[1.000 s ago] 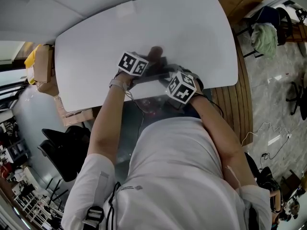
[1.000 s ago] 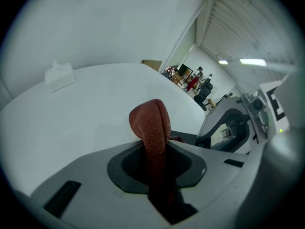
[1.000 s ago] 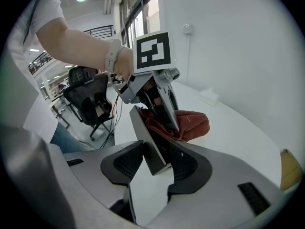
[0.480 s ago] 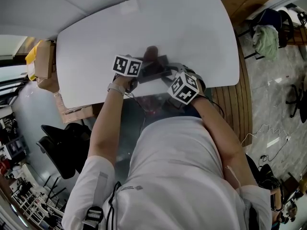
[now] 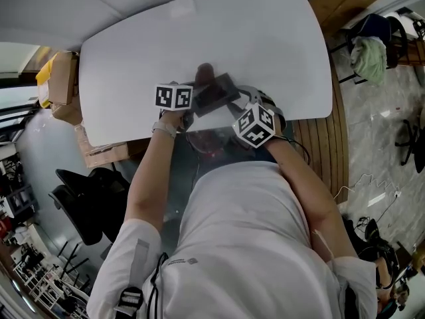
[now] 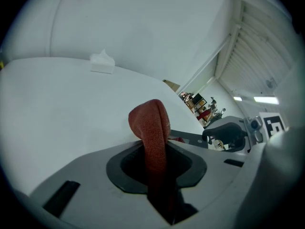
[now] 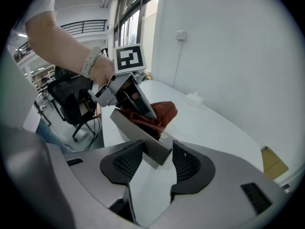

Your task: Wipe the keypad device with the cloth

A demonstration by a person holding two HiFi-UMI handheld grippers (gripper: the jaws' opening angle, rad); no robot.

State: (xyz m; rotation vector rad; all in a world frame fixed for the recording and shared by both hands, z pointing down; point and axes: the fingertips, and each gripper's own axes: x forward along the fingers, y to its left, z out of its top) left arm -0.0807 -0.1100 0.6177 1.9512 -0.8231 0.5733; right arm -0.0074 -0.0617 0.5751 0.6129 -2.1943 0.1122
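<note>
Pinching a red cloth [image 6: 151, 128] in the left tool [image 6: 159, 171], jaws drawn narrow with only fabric between them and a folded loop sticking out past the tips toward 12 o'clock. Gripping the keypad device [image 7: 137, 133] in the right tool [image 7: 157, 163], jaws standing fairly wide and both pads bearing on one end of the grey slab. Holding that slab tilted, apparently lifted off the white table [image 5: 279, 52], with its free end running off toward 10 o'clock in the right gripper view. Pressing the bunched cloth against the slab's upper face at that far end.

Working over the near part of the table, at 12 o'clock from the person's chest. In the head view, flanking the device with the left tool at 9 o'clock and the right tool at 4 o'clock.

Noting a white tissue pack [image 6: 102, 62] well apart, near the table's far edge at 12 o'clock. Noting also cardboard boxes [image 5: 60, 88] just beside the table's edge at 9 o'clock. Seeing a chair [image 5: 378, 22] draped with pale green fabric on the floor at 2 o'clock, well clear of both tools.
</note>
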